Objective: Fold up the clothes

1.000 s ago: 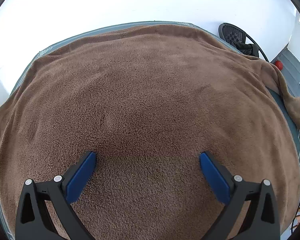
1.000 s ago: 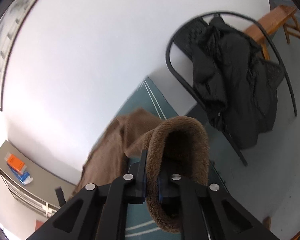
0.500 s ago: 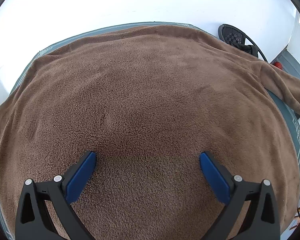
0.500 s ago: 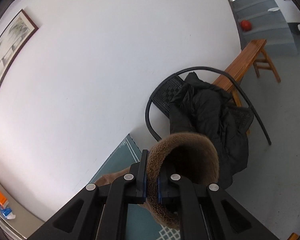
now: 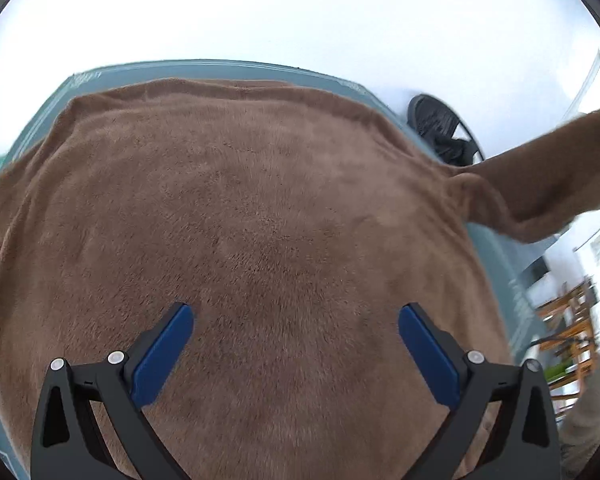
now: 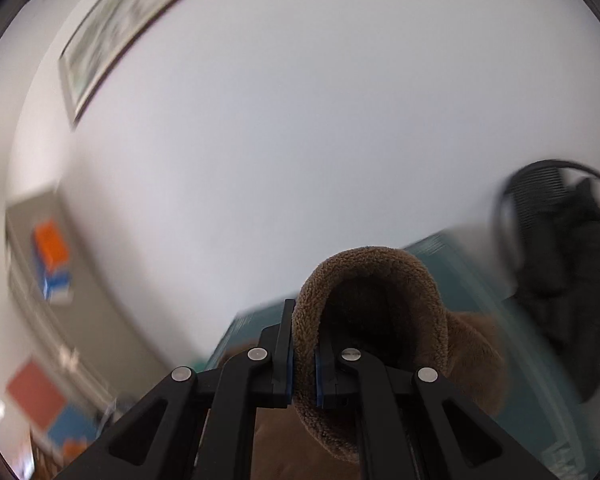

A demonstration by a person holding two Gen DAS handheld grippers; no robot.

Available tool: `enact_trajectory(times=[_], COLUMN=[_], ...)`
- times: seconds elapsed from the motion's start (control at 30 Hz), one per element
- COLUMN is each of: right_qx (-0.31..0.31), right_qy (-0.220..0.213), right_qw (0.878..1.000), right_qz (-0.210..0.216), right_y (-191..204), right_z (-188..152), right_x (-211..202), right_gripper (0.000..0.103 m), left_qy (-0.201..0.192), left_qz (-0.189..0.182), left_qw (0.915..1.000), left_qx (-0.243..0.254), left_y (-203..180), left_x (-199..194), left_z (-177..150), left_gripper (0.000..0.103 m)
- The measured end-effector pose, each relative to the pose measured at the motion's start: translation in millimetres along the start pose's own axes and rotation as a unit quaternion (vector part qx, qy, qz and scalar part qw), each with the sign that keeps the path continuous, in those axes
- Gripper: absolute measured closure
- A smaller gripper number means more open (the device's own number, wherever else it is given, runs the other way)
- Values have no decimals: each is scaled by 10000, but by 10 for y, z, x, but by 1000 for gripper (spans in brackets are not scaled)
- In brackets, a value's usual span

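Observation:
A brown fleece garment (image 5: 252, 216) lies spread flat over a teal table mat (image 5: 204, 70). My left gripper (image 5: 296, 320) hovers above its near half, open, blue pads wide apart with nothing between them. The garment's right sleeve (image 5: 548, 176) is lifted off the table toward the upper right. In the right wrist view my right gripper (image 6: 304, 350) is shut on that sleeve's cuff (image 6: 368, 276), which loops open above the fingers. More brown fleece (image 6: 476, 356) hangs below and behind it.
A black chair (image 6: 556, 208) with a dark jacket (image 6: 580, 264) stands beyond the table's far right corner, also the chair (image 5: 440, 124) in the left view. A white wall (image 5: 300, 12) backs the table. A shelf with an orange box (image 6: 50, 244) is at left.
The right gripper has swung up and rolled, carrying the sleeve cuff; the sleeve now rises off the table at right. The left gripper rose and pulled back, showing more of the mat's far edge.

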State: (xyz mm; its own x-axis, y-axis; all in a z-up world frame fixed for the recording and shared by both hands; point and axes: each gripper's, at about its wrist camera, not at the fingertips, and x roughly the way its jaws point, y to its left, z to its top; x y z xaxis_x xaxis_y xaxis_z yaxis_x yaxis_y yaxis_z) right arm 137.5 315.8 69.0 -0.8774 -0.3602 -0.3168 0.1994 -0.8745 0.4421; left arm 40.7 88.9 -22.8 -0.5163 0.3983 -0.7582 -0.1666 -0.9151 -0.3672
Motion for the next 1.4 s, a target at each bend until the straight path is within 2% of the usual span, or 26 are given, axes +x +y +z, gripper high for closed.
enact_trajectory(times=[0.13,0.27,0.33,0.43,0.47,0.5,0.53,0.57,0.67,0.73,0.83,0.9,0.93,1.07,1.23,1.3,1.4], right_qx=[-692,-1381,-1398,-1254,-1207,-1200,-1212,-1268,-1144,-963,-688,-514,-393,-164,-495,-445,-149], right_qy=[1203,2164,2587,3007,3067,3071,3053,2979,2688,2418,1992,1814,1832,1956,1979,2000,2042], right_qw=[9902,9665,9558,9451,9435,9432,9434,9449,9537,9631,9775,9814,9815,9799,9778,9776,9783], right_qz=[177,-35,31,250,337,398,449,494,722,685,52,-351,-401,-364,-486,-476,-307], right_y=[490,742,669,571,559,537,529,546,447,372,90,-100,-182,-346,-327,-367,-487], right_z=[-428,-898,-1067,-1198,-1207,-1219,-1237,-1255,-1219,-1180,-1155,-1181,-1229,-1438,-1658,-1709,-1721], right_x=[808,1362,1529,1637,1635,1608,1562,1473,1230,1097,1005,963,949,897,837,828,842], right_gripper=[95,94,94,79,61,33,24,22,22,22,22,22,22,22,22,22,22], left_qy=[-3,70,105,101,102,104,108,109,126,131,143,217,265,512,1051,1109,1109], left_qz=[-92,-254,-346,-323,-288,-251,-215,-180,-178,-451,-1101,-1499,-1590,-1383,-1552,-1378,-1365], left_qw=[9993,9966,9953,9956,9960,9964,9968,9971,9970,9953,9889,9833,9816,9835,9763,9790,9803], left_qx=[-358,-776,-904,-877,-839,-800,-768,-737,-739,-845,-989,-1014,-1020,-1050,-1084,-1013,-895], left_y=[231,449,503,483,462,440,421,406,401,403,360,275,234,97,-119,-211,-321], left_x=[-55,-72,-68,-26,-15,-5,11,23,27,3,-8,18,44,277,703,818,887], left_z=[-81,-164,-193,-189,-184,-178,-181,-178,-168,-138,-52,41,90,318,473,507,511], left_gripper=[0,0,0,0,0,0,0,0,0,0,0,0,0,0,0,0,1])
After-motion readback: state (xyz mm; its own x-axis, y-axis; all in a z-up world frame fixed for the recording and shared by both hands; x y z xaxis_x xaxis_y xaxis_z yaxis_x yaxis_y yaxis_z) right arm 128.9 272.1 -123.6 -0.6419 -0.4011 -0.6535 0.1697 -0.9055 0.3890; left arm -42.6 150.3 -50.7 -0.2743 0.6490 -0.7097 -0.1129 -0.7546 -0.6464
